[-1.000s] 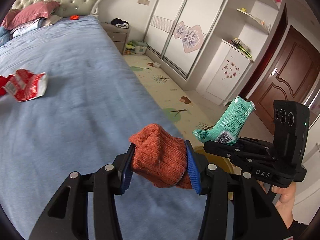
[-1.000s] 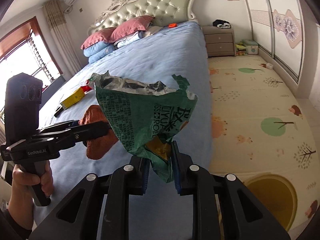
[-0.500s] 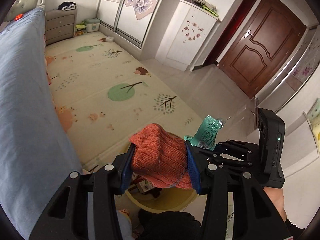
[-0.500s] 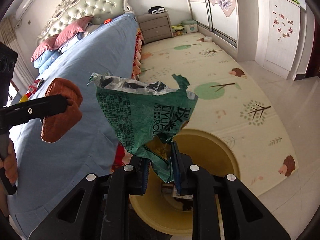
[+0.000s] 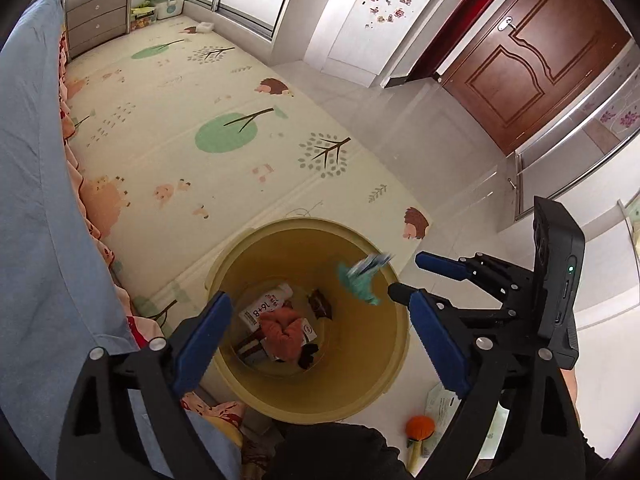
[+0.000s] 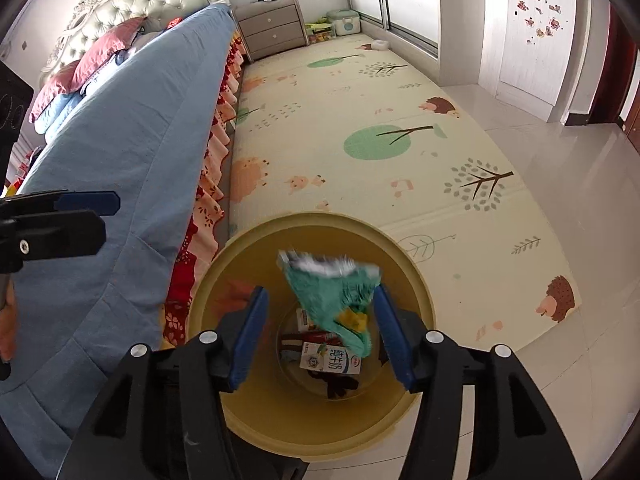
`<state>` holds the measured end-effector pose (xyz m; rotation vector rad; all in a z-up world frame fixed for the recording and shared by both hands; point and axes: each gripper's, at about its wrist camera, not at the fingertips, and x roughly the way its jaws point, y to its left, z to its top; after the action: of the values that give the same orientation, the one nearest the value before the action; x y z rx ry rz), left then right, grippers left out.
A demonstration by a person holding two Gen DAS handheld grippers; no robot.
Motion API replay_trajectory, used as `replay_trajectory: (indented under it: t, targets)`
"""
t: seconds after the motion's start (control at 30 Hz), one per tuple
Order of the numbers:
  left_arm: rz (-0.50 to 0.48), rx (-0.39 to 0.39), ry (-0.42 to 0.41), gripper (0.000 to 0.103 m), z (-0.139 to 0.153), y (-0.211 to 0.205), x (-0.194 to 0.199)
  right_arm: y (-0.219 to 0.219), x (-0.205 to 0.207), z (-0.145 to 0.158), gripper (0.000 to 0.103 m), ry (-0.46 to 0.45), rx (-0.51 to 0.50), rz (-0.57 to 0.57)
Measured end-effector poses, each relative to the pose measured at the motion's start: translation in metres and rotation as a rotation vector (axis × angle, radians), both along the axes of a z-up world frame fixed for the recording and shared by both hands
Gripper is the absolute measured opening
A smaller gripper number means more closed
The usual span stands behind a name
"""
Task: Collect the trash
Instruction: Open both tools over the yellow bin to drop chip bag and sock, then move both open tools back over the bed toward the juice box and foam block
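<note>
A yellow round bin [image 5: 360,396] stands on the floor by the bed; it also shows in the right wrist view [image 6: 412,276]. My left gripper [image 5: 320,340] is open above it. The orange knitted cloth [image 5: 282,330] lies inside on milk cartons [image 5: 264,304]. My right gripper [image 6: 320,340] is open over the bin, and it also shows in the left wrist view [image 5: 404,276]. The green snack wrapper [image 6: 336,292] falls, blurred, between its fingers; it also shows in the left wrist view [image 5: 360,280].
The blue-covered bed [image 6: 120,140] with a red frilled skirt runs along the left. A patterned play mat [image 5: 200,120] covers the floor behind the bin. An orange ball [image 5: 420,426] and a paper lie on the tiles near the bin. A brown door [image 5: 532,48] is far right.
Both grippers moved over the bin and opened. The orange cloth dropped into the bin and the green wrapper left the right gripper and is falling.
</note>
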<state>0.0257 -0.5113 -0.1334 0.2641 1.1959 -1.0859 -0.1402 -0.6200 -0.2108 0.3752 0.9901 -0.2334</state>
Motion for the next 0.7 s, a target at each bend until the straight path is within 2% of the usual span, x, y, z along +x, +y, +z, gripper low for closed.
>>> replay_trajectory:
  t: [0.13,0.33,0.5,0.7]
  targets:
    - [0.013,-0.001,0.000,0.090,0.000,0.001,-0.001,-0.002,-0.004,-0.006,0.054,0.013,0.017,-0.003]
    - [0.019,-0.075,-0.039,0.090,0.021,0.009,-0.006,0.001,-0.011,0.002,0.054,0.006,0.022,-0.011]
    - [0.041,-0.129,-0.071,0.090,0.046,0.027,-0.010,0.010,-0.011,0.024,0.054,-0.035,0.016,0.002]
    - [0.080,-0.175,-0.137,0.090,0.079,0.063,-0.011,0.039,0.002,0.062,0.054,-0.104,-0.007,0.068]
